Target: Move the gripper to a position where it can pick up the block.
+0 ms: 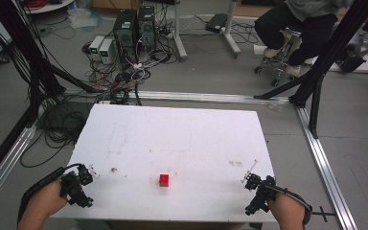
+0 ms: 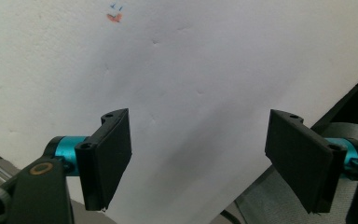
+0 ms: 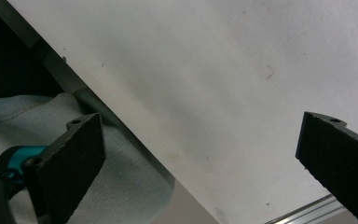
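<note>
2 grippers, left (image 1: 87, 178) and right (image 1: 249, 180), flank our red cube (image 1: 164, 180), jaws wide and empty, ready to reach.

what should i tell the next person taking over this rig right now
Left gripper: open, holding nothing, at the table's near left corner.
Right gripper: open, holding nothing, at the near right corner.
Red block: sits alone on the white table, near the front edge, roughly midway between the grippers, touched by neither.
Done: nothing visible.
Left: probably reach in and pick up the block.
</note>
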A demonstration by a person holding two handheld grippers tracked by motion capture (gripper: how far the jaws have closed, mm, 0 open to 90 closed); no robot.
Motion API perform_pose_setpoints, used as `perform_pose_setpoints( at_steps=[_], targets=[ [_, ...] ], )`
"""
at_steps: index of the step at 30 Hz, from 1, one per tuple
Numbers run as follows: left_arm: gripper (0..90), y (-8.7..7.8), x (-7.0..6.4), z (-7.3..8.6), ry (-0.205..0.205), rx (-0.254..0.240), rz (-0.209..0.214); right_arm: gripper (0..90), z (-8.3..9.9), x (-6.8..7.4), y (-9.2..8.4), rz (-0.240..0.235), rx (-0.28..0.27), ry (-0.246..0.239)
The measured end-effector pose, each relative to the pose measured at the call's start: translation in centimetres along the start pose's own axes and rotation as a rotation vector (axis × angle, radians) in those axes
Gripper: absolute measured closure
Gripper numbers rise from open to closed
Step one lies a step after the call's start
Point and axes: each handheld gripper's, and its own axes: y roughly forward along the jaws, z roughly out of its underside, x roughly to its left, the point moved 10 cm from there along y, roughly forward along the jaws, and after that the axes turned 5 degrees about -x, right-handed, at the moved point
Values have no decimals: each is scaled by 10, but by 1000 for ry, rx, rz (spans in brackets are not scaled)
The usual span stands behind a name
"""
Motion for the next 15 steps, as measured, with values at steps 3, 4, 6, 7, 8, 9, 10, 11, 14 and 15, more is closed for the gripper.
perform_pose_setpoints(
  at_steps=[3, 4, 6, 7, 8, 9, 10, 11, 14, 15],
  targets=[
    [229, -1, -1, -2, 9, -1, 3, 7, 0, 0, -1, 0, -2, 5],
    [230, -1, -1, -2, 9, -1, 3, 7, 0, 0, -1, -1, -4, 0],
    [230, -4, -1, -7, 25, 3, -5, 7, -1, 0, -2, 0, -9, -1],
    [230, -4, -1, -7, 25, 3, -5, 7, -1, 0, -2, 0, -9, -1],
    [230, -5, -1, -10, 30, -5, -7, 7, -1, 0, -2, -5, -12, -2],
    [229, -6, -2, -13, 43, -2, -2, 7, -1, 0, -3, -5, -10, -3],
    [231, -7, -4, -20, 69, -2, 3, 7, -1, 0, -3, -4, -16, 4],
    [230, -8, -5, -24, 79, -5, 7, 7, -1, 0, -3, -2, -16, 1],
    [230, -11, -7, -33, 115, -2, 14, 7, -1, 0, -4, -7, -19, 6],
    [230, -13, -9, -43, 144, -10, 23, 7, -1, 0, -4, -6, -20, 6]
  ],
)
